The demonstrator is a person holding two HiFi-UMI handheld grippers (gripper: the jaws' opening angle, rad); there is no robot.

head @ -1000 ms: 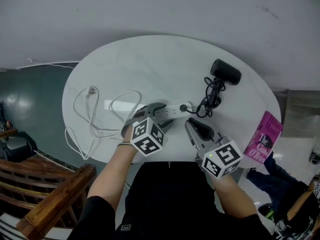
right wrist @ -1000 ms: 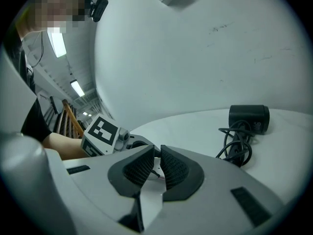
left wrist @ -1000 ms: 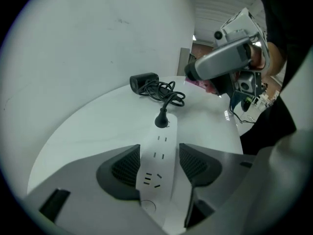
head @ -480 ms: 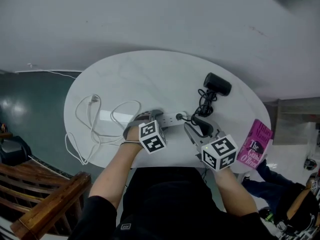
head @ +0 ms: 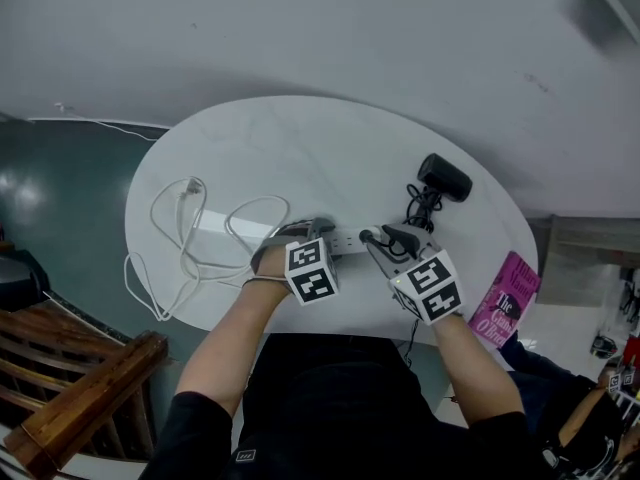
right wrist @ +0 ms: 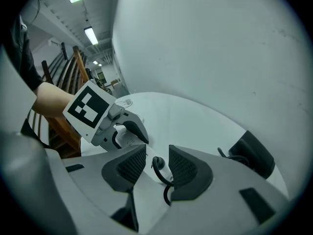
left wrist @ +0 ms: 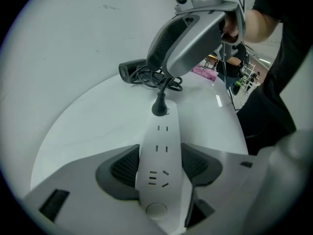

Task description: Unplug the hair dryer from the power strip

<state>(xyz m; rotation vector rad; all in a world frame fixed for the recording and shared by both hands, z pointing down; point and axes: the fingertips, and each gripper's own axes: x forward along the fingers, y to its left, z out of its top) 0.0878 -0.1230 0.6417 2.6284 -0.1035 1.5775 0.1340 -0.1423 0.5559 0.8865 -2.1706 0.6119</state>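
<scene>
My left gripper (left wrist: 159,163) is clamped across the white power strip (head: 345,239), one pad pressed on each long side, pinning it to the round white table (head: 300,148). My right gripper (right wrist: 157,166) has just been opening its jaws, and they now stand wide apart with the black plug (left wrist: 159,106) between them. As far as I can see, neither pad is pressing on it yet. The plug is seated in the end socket of the strip, and the black hair dryer (head: 445,178) lies well apart near the far right edge of the table, its cord (head: 422,208) bunched between it and the strip. What worries me most is closing too low or too far back, so the pads bite the thin cord where it leaves the plug and not the plug body, which I judge would slip or strain the cord. If I pull at a slant, the pins may bind and the whole strip may lift or twist out of my left hold, since that grip sits further down the strip, away from the plug. A sharp tug could also drag the bunched cord and shift the dryer. I see no real container here. The nearest thing is the strip's row of sockets: the end one holds the plug, and the others showing between it and my left jaws are empty
</scene>
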